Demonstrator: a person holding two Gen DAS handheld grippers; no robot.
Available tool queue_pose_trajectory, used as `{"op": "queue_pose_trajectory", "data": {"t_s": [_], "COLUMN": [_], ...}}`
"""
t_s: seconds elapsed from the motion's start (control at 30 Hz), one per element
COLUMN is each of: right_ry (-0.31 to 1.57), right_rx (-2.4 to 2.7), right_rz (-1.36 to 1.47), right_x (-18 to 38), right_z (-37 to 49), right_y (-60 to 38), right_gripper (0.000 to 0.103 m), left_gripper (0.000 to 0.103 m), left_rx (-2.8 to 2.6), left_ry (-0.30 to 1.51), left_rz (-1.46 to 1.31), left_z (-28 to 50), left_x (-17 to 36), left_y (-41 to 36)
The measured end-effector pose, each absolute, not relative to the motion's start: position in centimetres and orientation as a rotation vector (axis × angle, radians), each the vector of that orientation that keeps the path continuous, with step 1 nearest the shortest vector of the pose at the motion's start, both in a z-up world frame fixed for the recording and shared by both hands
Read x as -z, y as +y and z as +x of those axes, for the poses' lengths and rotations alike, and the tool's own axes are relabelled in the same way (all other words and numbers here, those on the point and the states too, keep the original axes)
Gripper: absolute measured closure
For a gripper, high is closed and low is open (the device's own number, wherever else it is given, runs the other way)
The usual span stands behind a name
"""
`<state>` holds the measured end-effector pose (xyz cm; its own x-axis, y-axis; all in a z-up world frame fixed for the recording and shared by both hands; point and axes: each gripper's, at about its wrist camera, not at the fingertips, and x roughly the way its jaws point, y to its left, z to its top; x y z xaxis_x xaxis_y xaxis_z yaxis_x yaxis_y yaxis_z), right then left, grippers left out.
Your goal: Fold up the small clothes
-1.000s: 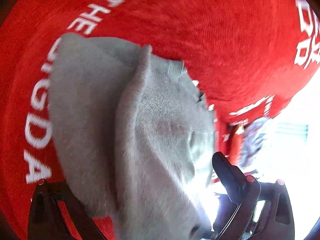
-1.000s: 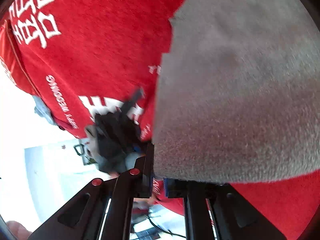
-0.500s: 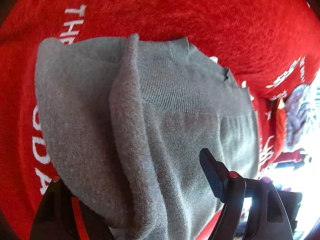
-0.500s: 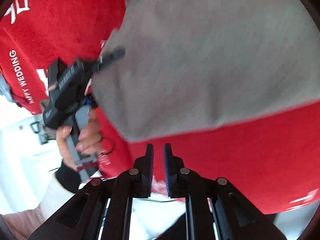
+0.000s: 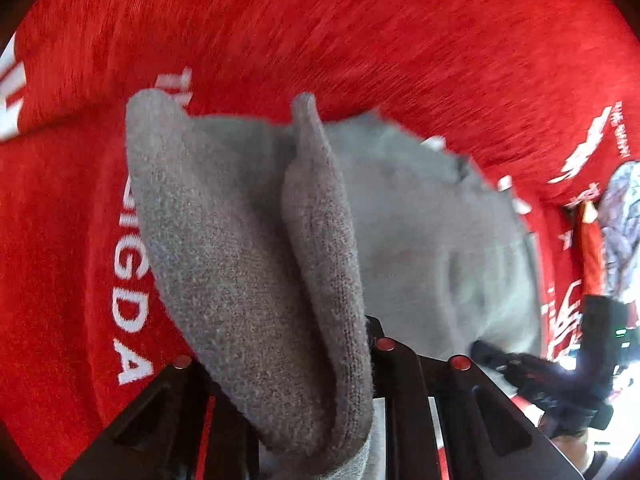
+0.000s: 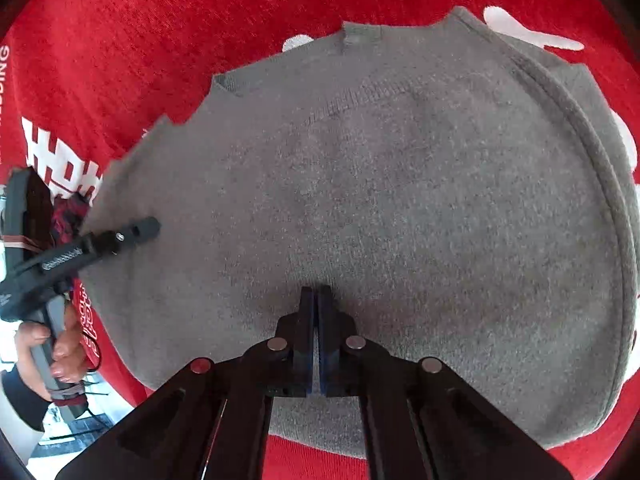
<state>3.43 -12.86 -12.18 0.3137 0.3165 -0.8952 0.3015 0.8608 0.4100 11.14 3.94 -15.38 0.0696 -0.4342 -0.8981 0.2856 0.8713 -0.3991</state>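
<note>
A small grey knit garment [image 6: 400,200] lies spread on a red cloth with white lettering [image 6: 140,40]. My right gripper [image 6: 316,292] is shut and empty, its tips resting over the garment's near middle. My left gripper [image 5: 320,360] is shut on a raised fold of the same grey garment [image 5: 280,260], which drapes over its fingers and hides the tips. The left gripper also shows in the right wrist view [image 6: 120,236], at the garment's left edge, held by a hand.
The red cloth [image 5: 360,40] covers the surface all around the garment. A patterned grey-white bundle [image 5: 620,220] lies at the far right in the left wrist view. The other gripper's black body [image 5: 560,380] shows at the lower right there.
The right gripper has let go of the garment edge and moved over its middle, closed. The left gripper has closed on the fold and lifted it.
</note>
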Motion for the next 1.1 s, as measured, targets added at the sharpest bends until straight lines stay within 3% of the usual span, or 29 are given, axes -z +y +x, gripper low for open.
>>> {"op": "queue_pose_trajectory", "data": {"t_s": [0.17, 0.4, 0.57, 0.73, 0.77, 0.87, 1.1], "right_ry": [1.257, 1.195, 1.083, 1.073, 1.077, 1.051, 1.033], "right_rx": [-0.060, -0.064, -0.021, -0.020, -0.024, -0.055, -0.088], "right_rz": [0.673, 0.803, 0.945, 1.103, 1.143, 1.230, 1.296], "right_x": [12.4, 10.1, 9.2, 12.4, 13.4, 14.7, 16.0], "right_z": [2.6, -0.6, -4.1, -6.1, -6.6, -7.8, -7.6], "right_y": [-14.6, -18.6, -24.4, -28.2, -28.6, -29.2, -28.8], "right_gripper": [0.102, 0.102, 0.099, 0.099, 0.099, 0.099, 0.099], "left_gripper": [0.082, 0.082, 0.082, 0.081, 0.077, 0.067, 0.067], "left_rx": [0.635, 0.761, 0.800, 0.720, 0.709, 0.699, 0.679], "left_ry": [1.299, 1.218, 1.256, 1.334, 1.335, 1.305, 1.088], "left_rz": [-0.148, -0.003, 0.187, 0.390, 0.417, 0.462, 0.756], "left_z": [10.5, 7.8, 4.4, 2.0, 1.6, 0.7, -2.8], "left_x": [9.8, 4.4, 7.1, 13.9, 14.3, 13.9, 11.0], "left_y": [0.7, -9.9, -19.5, -25.3, -25.6, -26.3, -29.8]}}
